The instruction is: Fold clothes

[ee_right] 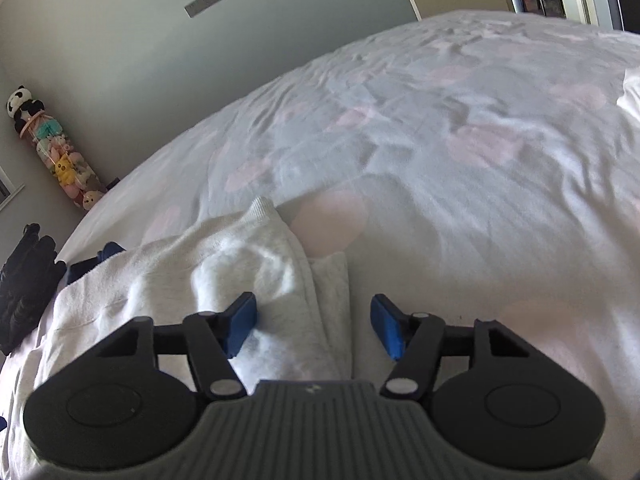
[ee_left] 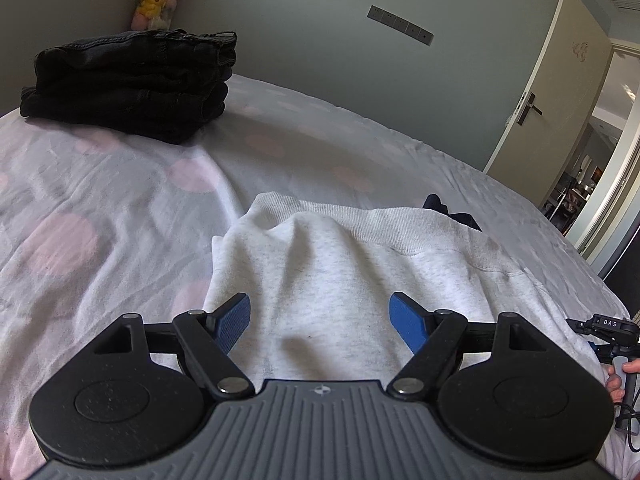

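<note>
grey sweatshirt (ee_left: 340,264) on bed (ee_left: 120,200), both grippers spread.

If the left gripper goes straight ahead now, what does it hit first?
Likely the white sweatshirt: the left gripper, jaws open, points at its raised fold. Depth unclear.

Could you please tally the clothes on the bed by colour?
Black: 1 folded pile
Light grey: 1 sweatshirt
Navy: 1 garment, mostly hidden behind the sweatshirt
Total: 3 on the bed
</note>
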Available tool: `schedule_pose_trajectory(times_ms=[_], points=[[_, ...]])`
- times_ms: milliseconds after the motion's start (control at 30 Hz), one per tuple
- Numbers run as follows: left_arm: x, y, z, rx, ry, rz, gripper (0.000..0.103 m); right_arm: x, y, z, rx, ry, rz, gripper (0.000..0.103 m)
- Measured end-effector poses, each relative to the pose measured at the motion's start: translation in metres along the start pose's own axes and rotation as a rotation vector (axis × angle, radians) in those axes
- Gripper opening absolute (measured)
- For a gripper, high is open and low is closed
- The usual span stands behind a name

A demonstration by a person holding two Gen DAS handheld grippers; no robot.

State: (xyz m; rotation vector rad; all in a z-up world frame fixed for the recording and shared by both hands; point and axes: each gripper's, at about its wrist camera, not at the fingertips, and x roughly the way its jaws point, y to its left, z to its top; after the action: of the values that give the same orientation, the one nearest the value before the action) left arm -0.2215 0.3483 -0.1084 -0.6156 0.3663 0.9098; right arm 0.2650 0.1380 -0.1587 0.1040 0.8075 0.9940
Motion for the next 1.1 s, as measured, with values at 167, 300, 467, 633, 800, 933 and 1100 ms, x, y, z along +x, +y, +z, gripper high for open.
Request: schedule_pose_trajectory(times_ms=[167,300,467,633,800,933,1100], points=[[0.004,0.005,0.001,-0.023,0.000,0.016,0.090,0.010,-0.003,-0.002,-0.001,0.020,-0.005,0.031],[0.007,0.006,0.001,-0.031,0.006,0.023,0.090,0.018,-0.006,-0.004,-0.003,0.036,-0.010,0.021],[0.006,0.006,0.003,-0.023,0.001,0.015,0.090,0.013,0.002,-0.003,-0.004,0.014,-0.021,0.013],[0.004,0.006,0.008,-0.029,0.007,0.001,0.090,-0.004,0.016,0.004,0.022,-0.017,-0.008,0.012],[-0.004,0.005,0.014,-0.049,-0.012,-0.028,0.090,-0.026,0.043,0.022,0.057,-0.002,0.037,0.012],[-0.014,0.008,0.022,-0.080,-0.036,-0.052,0.090,-0.044,0.080,0.040,0.070,0.009,0.100,0.012],[-0.025,0.020,0.030,-0.143,-0.038,-0.070,0.090,-0.060,0.141,0.056,0.070,0.035,0.199,0.012]])
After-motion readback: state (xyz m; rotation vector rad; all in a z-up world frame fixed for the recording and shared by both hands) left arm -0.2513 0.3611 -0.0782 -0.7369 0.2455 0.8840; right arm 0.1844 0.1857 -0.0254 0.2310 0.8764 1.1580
